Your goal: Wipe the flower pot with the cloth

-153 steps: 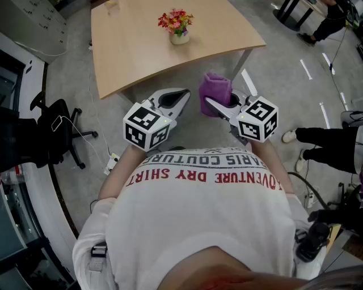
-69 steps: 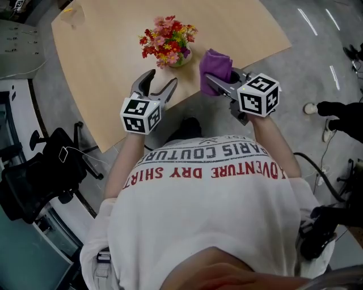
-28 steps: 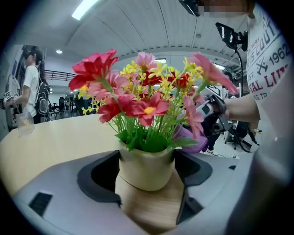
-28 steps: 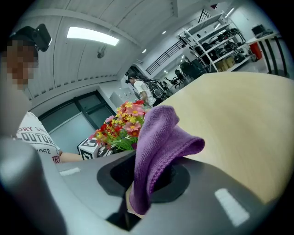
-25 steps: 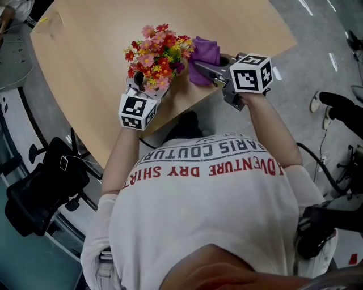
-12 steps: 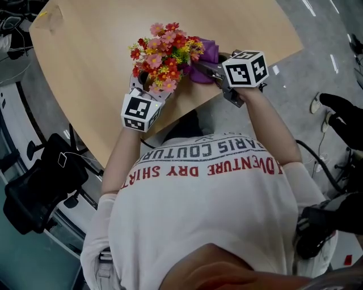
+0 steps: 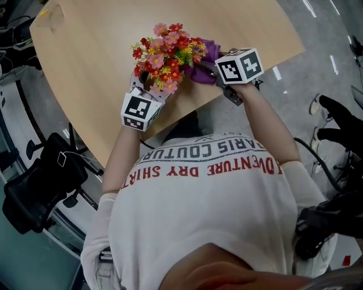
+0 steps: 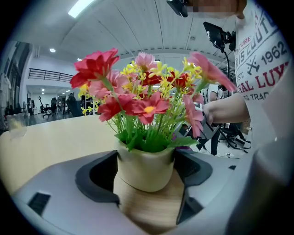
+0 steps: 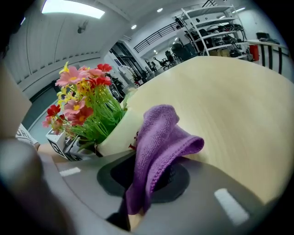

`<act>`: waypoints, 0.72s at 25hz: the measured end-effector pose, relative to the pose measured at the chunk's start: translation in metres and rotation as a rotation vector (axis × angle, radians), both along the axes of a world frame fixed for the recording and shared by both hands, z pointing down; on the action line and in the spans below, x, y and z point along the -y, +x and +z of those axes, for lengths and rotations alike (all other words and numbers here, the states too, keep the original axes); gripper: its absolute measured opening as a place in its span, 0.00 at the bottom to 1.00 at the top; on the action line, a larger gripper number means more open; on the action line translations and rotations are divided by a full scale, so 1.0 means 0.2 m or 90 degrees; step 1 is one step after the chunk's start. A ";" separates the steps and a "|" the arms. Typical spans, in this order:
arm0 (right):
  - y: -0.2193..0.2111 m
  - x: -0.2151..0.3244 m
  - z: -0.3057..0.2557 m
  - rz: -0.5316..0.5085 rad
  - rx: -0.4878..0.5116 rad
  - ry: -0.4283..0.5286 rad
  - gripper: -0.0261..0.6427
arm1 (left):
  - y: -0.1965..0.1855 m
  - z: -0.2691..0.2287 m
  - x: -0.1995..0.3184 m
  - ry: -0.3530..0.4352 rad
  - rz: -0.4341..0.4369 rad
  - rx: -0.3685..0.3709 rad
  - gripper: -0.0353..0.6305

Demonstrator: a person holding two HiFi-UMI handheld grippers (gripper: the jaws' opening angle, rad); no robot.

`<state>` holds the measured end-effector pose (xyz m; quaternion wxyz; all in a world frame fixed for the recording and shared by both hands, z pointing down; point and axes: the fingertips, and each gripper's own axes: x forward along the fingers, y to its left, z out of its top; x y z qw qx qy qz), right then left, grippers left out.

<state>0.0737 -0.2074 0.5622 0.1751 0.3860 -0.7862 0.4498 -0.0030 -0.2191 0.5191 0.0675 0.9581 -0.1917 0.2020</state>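
A cream flower pot (image 8: 144, 167) with red, pink and yellow flowers (image 7: 164, 56) stands near the wooden table's (image 7: 96, 51) front edge. In the head view the blooms hide the pot. My left gripper (image 8: 146, 173) is shut on the pot, a dark pad against each side. My right gripper (image 7: 205, 67) is shut on a folded purple cloth (image 9: 158, 147). It reaches in from the right, and the cloth (image 7: 207, 54) lies against the pot's side (image 9: 121, 131). The left gripper's marker cube (image 9: 62, 140) shows behind the flowers.
The table's curved front edge (image 7: 187, 110) runs just under both grippers. A black office chair (image 7: 39, 181) stands on the floor at the left. A small clear object (image 7: 52, 16) lies at the table's far left corner. Someone's dark shoes (image 7: 334, 113) are at the right.
The right gripper has come down and to the left with the cloth, up against the pot. The left gripper has kept its hold on the pot and stayed in place.
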 end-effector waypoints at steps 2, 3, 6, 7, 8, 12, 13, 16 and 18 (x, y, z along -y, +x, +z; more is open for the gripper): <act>0.01 -0.01 -0.01 0.017 0.006 0.007 0.11 | 0.00 0.00 0.00 -0.001 -0.004 -0.002 0.63; 0.03 -0.02 -0.02 0.028 0.010 0.013 0.11 | -0.01 -0.01 -0.01 -0.003 -0.010 -0.007 0.63; 0.08 -0.05 -0.06 0.060 0.018 0.037 0.11 | -0.02 -0.03 -0.03 -0.005 -0.048 -0.030 0.69; 0.10 -0.06 -0.07 0.069 0.020 0.046 0.11 | -0.02 -0.03 -0.04 -0.002 -0.065 -0.030 0.70; 0.12 -0.07 -0.09 0.077 0.022 0.056 0.11 | -0.02 -0.03 -0.04 0.004 -0.082 -0.029 0.71; 0.14 -0.08 -0.18 0.094 0.037 0.080 0.11 | -0.01 -0.07 -0.01 -0.005 -0.157 -0.039 0.73; 0.14 -0.11 -0.19 0.091 0.042 0.081 0.11 | -0.01 -0.07 -0.02 -0.014 -0.178 -0.044 0.73; 0.16 -0.24 -0.21 0.084 0.056 0.083 0.11 | 0.01 -0.06 -0.03 -0.015 -0.255 -0.036 0.73; 0.19 -0.30 -0.24 0.081 0.060 0.082 0.11 | 0.02 -0.07 -0.02 -0.001 -0.312 -0.015 0.73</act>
